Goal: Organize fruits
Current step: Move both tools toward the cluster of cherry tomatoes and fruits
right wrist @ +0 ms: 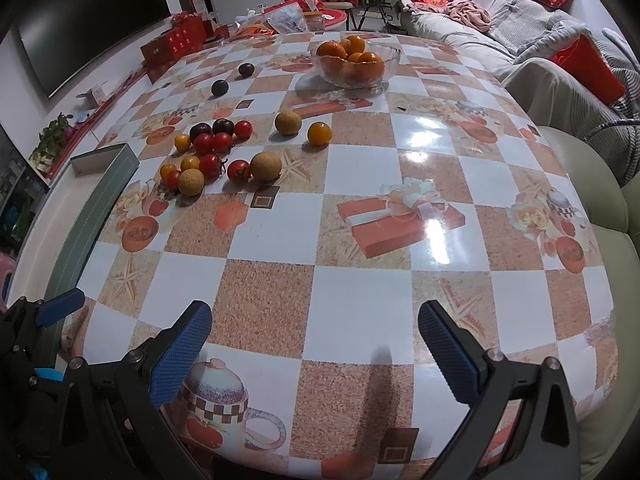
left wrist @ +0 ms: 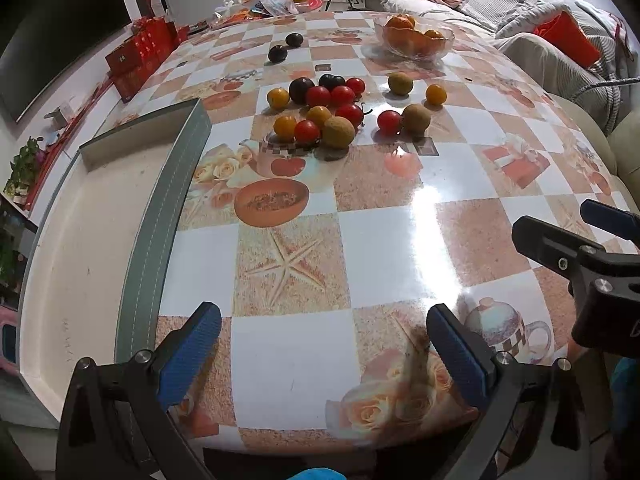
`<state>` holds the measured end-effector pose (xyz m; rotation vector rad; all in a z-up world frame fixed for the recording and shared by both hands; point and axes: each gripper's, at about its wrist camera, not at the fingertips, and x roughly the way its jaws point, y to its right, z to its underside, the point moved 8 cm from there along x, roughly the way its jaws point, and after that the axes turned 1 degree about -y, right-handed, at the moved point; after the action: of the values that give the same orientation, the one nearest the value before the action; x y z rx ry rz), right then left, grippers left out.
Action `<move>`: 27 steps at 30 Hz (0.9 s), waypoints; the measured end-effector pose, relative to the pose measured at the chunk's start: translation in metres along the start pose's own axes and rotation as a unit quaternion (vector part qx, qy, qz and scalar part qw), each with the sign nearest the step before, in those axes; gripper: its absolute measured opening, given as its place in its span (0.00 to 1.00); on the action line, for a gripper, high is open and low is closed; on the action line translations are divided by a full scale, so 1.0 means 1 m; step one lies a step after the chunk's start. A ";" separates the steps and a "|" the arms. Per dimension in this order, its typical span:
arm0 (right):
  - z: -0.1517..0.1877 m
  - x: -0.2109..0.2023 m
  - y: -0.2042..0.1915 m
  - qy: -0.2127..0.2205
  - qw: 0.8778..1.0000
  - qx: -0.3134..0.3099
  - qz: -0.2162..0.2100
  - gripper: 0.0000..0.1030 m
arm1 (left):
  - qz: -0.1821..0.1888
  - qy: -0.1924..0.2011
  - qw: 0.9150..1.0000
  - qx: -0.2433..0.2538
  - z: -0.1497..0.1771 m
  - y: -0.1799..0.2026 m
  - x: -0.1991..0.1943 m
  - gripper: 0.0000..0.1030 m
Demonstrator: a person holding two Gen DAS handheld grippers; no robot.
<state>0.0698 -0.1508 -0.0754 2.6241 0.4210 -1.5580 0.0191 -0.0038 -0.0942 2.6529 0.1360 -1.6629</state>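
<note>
Two tools hover over the near edge of the desk [left wrist: 288, 344], which wears a glossy checkered cloth printed with starfish, roses and teapots. From the left wrist view we see the left tool [left wrist: 324, 344] with its blue-padded fingers [left wrist: 188, 356] spread wide and nothing between them. The right tool [left wrist: 576, 240] juts in at the right edge of this view, above the desk; from here we cannot tell how its fingers stand. A grey-rimmed tray [left wrist: 160, 216] with a pale floor lies along the desk's left edge. Toward the middle of the desk sits a loose cluster of small fruits [left wrist: 320, 112]: red, yellow and dark round ones touching each other, with a brownish one [left wrist: 338, 132] at the cluster's near side. Just to the right, a red fruit touches another brown one [left wrist: 416, 119], and a third brown one and a yellow one lie apart behind them. Two dark fruits [left wrist: 285, 47] rest farther back, well apart from the cluster. A glass bowl [left wrist: 414, 38] of oranges stands near the far right part of the desk.

From the right wrist view we see the right tool [right wrist: 316, 344] likewise spread wide and empty above the near edge. The left tool [right wrist: 44, 312] shows at the left border, over the tray [right wrist: 100, 188]. The fruit cluster [right wrist: 208, 152] lies toward the left side of the desk, beside the tray's far end, and the bowl [right wrist: 354, 62] stands near the far edge.
</note>
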 end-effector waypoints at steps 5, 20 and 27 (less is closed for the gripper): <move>0.002 0.002 0.000 -0.002 1.000 0.001 -0.002 1.00 | 0.000 -0.004 1.000 -0.001 0.000 -0.001 0.001 1.00; 0.002 0.005 0.004 -0.005 1.000 0.005 -0.002 1.00 | 0.006 -0.015 1.000 -0.009 -0.001 -0.003 0.006 1.00; 0.003 0.006 0.004 -0.006 1.000 0.005 -0.002 1.00 | 0.008 -0.026 0.999 -0.019 0.000 -0.006 0.011 1.00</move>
<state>0.0712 -0.1536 -0.0822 2.6223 0.4189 -1.5798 0.0229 0.0032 -0.1038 2.5737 0.1446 -1.7053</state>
